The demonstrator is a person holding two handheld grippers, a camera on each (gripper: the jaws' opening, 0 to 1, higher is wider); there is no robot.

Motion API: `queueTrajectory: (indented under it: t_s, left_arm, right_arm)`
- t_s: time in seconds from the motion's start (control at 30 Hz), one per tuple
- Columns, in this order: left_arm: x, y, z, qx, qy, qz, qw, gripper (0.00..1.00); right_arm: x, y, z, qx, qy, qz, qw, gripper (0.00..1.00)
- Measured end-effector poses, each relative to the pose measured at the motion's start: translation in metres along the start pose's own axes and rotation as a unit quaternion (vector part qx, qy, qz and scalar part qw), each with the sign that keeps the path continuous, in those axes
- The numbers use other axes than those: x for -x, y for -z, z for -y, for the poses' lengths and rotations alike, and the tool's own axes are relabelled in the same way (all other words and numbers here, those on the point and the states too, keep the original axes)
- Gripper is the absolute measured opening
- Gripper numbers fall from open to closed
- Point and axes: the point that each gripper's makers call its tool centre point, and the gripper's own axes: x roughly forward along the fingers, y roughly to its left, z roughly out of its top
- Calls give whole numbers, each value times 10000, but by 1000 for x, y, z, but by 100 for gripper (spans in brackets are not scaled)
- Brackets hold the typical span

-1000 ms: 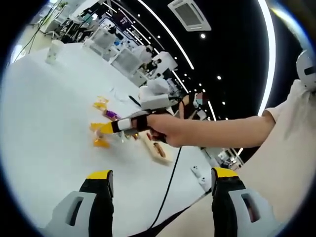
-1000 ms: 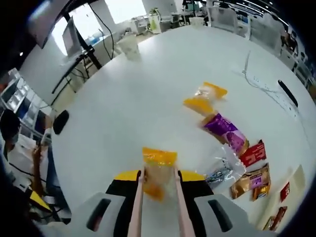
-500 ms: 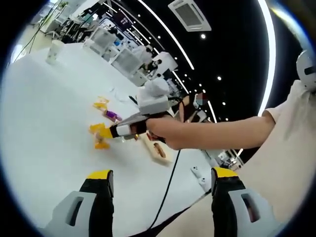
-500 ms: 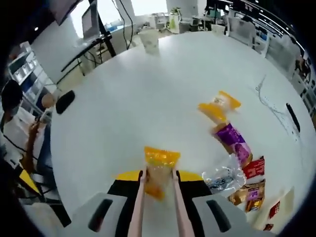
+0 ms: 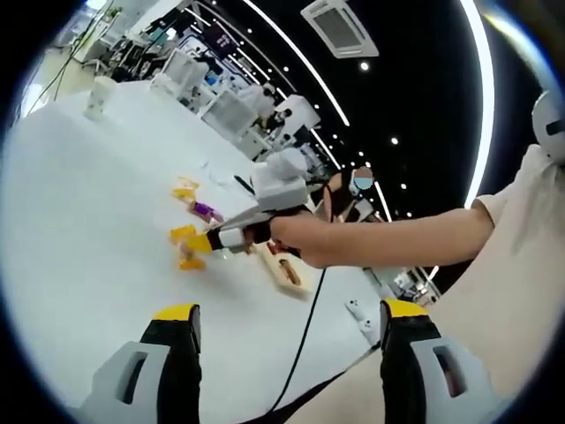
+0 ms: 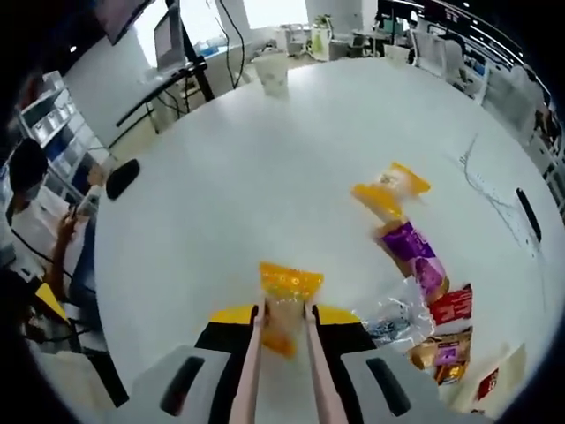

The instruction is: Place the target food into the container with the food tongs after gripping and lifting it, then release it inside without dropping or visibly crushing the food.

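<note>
In the right gripper view, pink food tongs point(image 6: 253, 371) run forward between the jaws of my right gripper point(image 6: 284, 316), which is shut on them. The tong tips pinch an orange snack packet point(image 6: 284, 296) held above the white table point(image 6: 221, 194). In the left gripper view, a hand holds that right gripper point(image 5: 216, 240) out over the table with the orange packet point(image 5: 188, 249) at its tip. A pale wooden tray point(image 5: 289, 274) lies just right of it. My left gripper point(image 5: 290, 314) hangs open and holds nothing.
Loose snack packets lie to the right: two yellow point(image 6: 384, 190), a purple one point(image 6: 410, 254), a red one point(image 6: 452, 305), a clear wrapper point(image 6: 395, 320). A paper cup point(image 6: 271, 71) stands at the far edge. A black cable point(image 5: 305, 331) crosses the near table. A person point(image 6: 35, 203) sits left.
The right gripper rose and drew back over the table, so its view shifted; the packet stays pinched in the tongs. In the left gripper view the hand tilted down slightly. The left gripper stays open.
</note>
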Motion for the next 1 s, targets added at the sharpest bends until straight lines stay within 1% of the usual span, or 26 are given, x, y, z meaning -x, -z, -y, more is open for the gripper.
queueTrajectory:
  t_s: [0.2,0.3,0.4,0.67,0.73,0.8,0.9,1.0]
  left_arm:
    - [3,-2,-4,-137,-164,11,9998,86]
    - [2,-3,-3,-177,-151,-4,9997,86]
    - [0,-1,-1,-313,-165,-104,9993,86]
    - [-5,-4,6,-424,-86,-156,9989,87]
    - [-7,-5,8,-442,-68,-164,9989,87]
    - [-8,-5,9,-451,-48,-180,9988,87]
    - [-11,-4,12,-474,-4,-213,9987,86]
    - [-12,-3,14,-492,25,-252,9985,86]
  right_arm:
    - [9,7,0,-111,-17,43,9999,22]
    - [12,9,1,-225,-35,109,9997,22]
    - [17,8,1,-305,-44,199,9993,22]
    - [33,9,4,-477,-32,394,9981,22]
    - [39,10,4,-660,-30,491,9966,22]
    - [44,11,-1,-814,-94,587,9949,22]
    - [43,16,-2,-812,-94,599,9949,22]
    - [45,17,1,-851,-70,658,9942,22]
